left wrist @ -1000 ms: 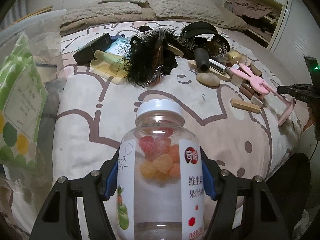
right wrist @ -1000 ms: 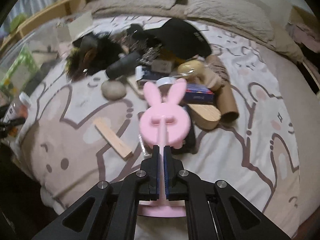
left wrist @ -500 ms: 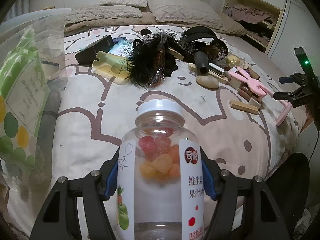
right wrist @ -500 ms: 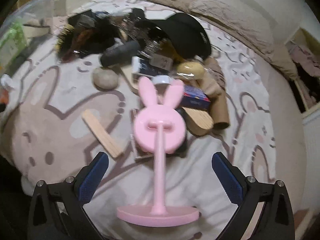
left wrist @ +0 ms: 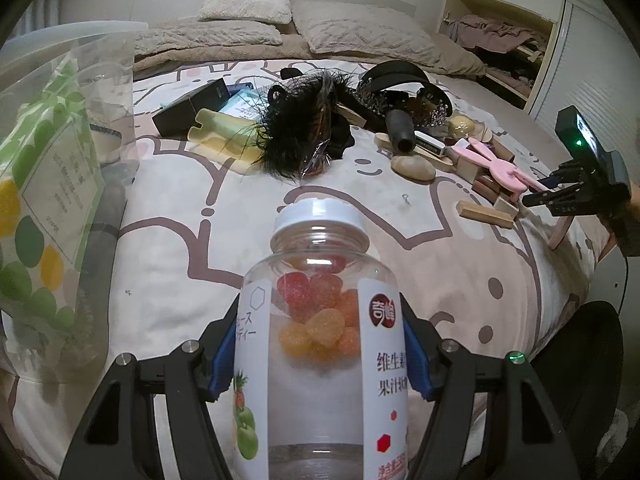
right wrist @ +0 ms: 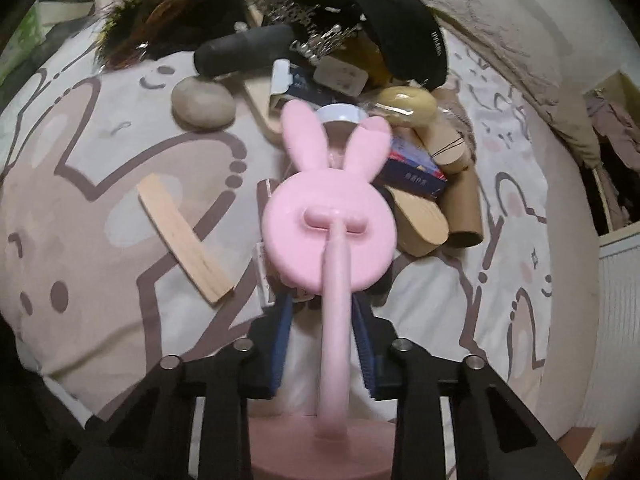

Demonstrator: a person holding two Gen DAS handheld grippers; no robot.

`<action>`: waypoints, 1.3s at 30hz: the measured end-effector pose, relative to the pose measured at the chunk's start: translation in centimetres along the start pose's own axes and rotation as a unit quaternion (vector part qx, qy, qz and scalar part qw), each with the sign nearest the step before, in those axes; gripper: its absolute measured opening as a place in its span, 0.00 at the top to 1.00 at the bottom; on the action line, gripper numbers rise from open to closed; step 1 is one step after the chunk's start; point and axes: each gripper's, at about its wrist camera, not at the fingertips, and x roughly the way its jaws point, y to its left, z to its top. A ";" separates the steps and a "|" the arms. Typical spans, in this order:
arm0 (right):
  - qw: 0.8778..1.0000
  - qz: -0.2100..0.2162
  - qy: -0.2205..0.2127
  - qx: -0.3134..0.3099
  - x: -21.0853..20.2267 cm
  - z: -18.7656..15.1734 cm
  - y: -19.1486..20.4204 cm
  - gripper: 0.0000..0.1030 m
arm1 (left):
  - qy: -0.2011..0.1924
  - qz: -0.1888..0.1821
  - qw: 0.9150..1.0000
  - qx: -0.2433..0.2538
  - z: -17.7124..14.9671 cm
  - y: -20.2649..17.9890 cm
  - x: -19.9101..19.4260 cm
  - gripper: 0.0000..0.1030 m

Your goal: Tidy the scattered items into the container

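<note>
Left tongs (left wrist: 320,360) pinch a clear gummy jar (left wrist: 320,340) with a white cap, blue pads pressed on both sides of it, jar held above the bed (left wrist: 180,260). Clear plastic container (left wrist: 80,128) sits left of the jar, a green-dotted bag (left wrist: 36,200) inside it. Right tongs (right wrist: 322,344) are closing around the stem of a pink bunny stand (right wrist: 332,224); the stem is between the pads with slim gaps either side, pads not yet pressing. The stand's round base is near the camera and its ears point toward the clutter pile. Left of the stand: wooden slat (right wrist: 182,238) and a grey stone (right wrist: 202,104). Behind the stand: black cap (right wrist: 400,36), dark cylinder (right wrist: 244,52), feathery black item (right wrist: 168,12). Right of the stand: cardboard tube (right wrist: 460,208).
</note>
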 end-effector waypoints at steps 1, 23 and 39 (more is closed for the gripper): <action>1.000 -0.003 -0.003 0.003 0.1 -0.1 -0.1 0.77 | 0.000 -0.001 1.000 0.000 0.0 0.0 0.0 0.34; 0.970 0.084 -0.178 0.142 -4.7 -4.3 -2.1 0.88 | -0.028 0.003 1.000 -0.003 1.1 -1.3 -1.7 0.34; 0.940 0.192 -0.258 0.114 -11.9 -4.2 2.9 0.88 | -0.073 0.001 0.997 -0.008 1.7 -2.4 -5.3 0.34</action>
